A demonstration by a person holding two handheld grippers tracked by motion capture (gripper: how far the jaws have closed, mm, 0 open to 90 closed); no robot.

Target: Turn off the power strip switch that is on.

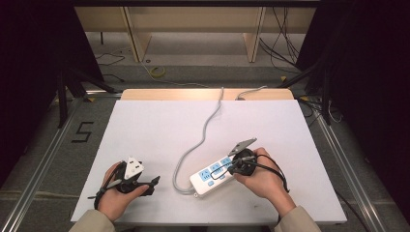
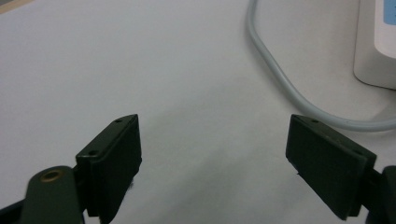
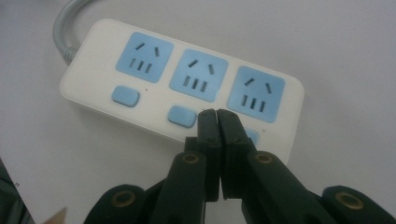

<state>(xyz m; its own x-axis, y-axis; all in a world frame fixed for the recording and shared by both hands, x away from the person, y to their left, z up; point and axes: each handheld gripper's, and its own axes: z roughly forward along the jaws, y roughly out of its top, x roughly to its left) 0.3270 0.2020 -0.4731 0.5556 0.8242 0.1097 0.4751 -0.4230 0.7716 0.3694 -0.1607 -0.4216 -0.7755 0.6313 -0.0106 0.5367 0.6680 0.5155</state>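
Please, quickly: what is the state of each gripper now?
Left gripper: open, holding nothing, above the table.
Right gripper: closed, holding nothing, fingers over the power strip buttons.

White power strip [image 3: 182, 88] with light-blue sockets, grey cable [image 1: 203, 133], black tongs [image 3: 218, 114].

White table [image 1: 145, 125], power strip [image 1: 209, 179], grey cable [image 1: 205, 130]
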